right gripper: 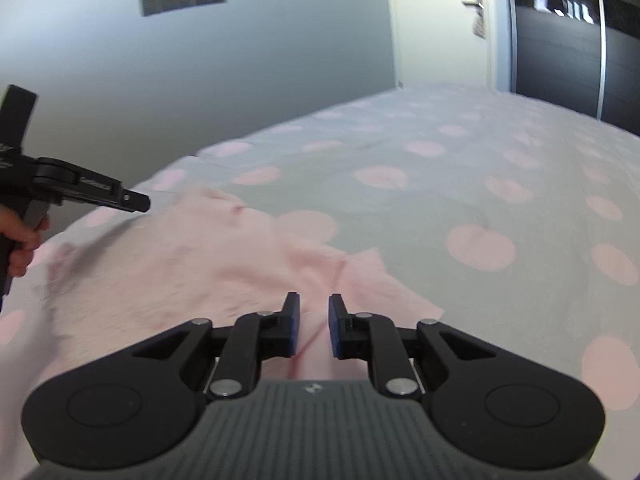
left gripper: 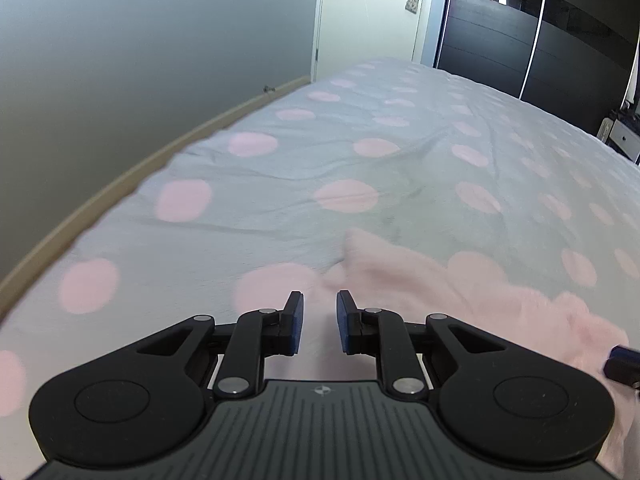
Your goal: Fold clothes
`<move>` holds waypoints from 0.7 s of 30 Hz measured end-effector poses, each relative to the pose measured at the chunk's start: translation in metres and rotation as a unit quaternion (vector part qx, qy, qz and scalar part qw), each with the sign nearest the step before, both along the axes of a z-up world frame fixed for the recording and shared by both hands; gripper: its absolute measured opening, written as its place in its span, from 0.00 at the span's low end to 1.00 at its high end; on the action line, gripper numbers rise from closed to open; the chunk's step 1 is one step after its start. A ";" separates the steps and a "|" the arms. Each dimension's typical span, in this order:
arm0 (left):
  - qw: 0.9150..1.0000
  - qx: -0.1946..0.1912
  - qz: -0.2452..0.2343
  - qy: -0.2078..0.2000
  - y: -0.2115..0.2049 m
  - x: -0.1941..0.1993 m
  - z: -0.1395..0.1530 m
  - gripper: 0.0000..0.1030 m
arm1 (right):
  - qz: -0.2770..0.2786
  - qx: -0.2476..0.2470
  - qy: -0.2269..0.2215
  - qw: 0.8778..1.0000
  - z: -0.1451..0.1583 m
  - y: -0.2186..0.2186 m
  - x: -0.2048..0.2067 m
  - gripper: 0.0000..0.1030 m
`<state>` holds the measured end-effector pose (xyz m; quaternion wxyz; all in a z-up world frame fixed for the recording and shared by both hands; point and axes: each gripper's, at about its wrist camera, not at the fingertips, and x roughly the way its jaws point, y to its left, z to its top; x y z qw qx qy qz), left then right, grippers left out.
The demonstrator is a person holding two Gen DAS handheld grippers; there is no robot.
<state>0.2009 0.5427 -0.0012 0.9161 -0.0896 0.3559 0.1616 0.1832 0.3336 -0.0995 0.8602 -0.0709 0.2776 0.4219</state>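
Item: pink garment (right gripper: 192,264), spread loosely across the lower left and centre of the right wrist view, on a spotted bedcover (right gripper: 460,184).

Left gripper (left gripper: 319,322): jaws parted by a narrow gap, nothing pinched; garment edge lies just ahead.

Right gripper (right gripper: 314,326): jaws parted, cloth seen below the gap, no pinch evident.

Risk: bedcover may be caught together with the garment, both being soft and pink-toned; a shallow pinch may let the fabric slip.
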 end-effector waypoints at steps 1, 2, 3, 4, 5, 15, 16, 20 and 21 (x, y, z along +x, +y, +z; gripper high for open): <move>1.000 0.003 0.001 -0.006 0.000 -0.012 0.003 0.16 | 0.013 0.005 -0.009 1.000 0.003 -0.003 -0.012 0.33; 1.000 0.006 0.005 -0.010 0.001 -0.024 0.004 0.16 | 0.026 0.008 -0.016 1.000 0.004 -0.004 -0.024 0.40; 1.000 0.006 0.008 -0.011 0.002 -0.033 0.003 0.16 | 0.039 0.011 -0.022 0.999 0.005 -0.005 -0.036 0.43; 1.000 0.006 0.012 -0.010 0.002 -0.042 0.001 0.16 | 0.055 0.009 -0.025 0.998 0.004 -0.005 -0.046 0.44; 1.000 0.006 0.015 -0.010 0.003 -0.052 0.000 0.16 | 0.070 0.004 -0.028 0.997 0.003 -0.003 -0.055 0.48; 0.999 0.010 0.040 0.024 0.012 -0.068 -0.043 0.17 | 0.090 -0.067 -0.029 0.993 -0.041 0.011 -0.073 0.59; 0.999 0.005 0.046 0.019 0.013 -0.071 -0.044 0.21 | 0.092 -0.071 -0.030 0.993 -0.041 0.010 -0.072 0.59; 0.998 0.004 0.058 0.017 0.013 -0.083 -0.038 0.24 | 0.081 -0.072 0.003 0.994 -0.034 0.002 -0.066 0.59; 0.998 0.007 0.062 0.020 0.010 -0.086 -0.034 0.24 | 0.077 -0.069 0.008 0.995 -0.029 -0.003 -0.066 0.59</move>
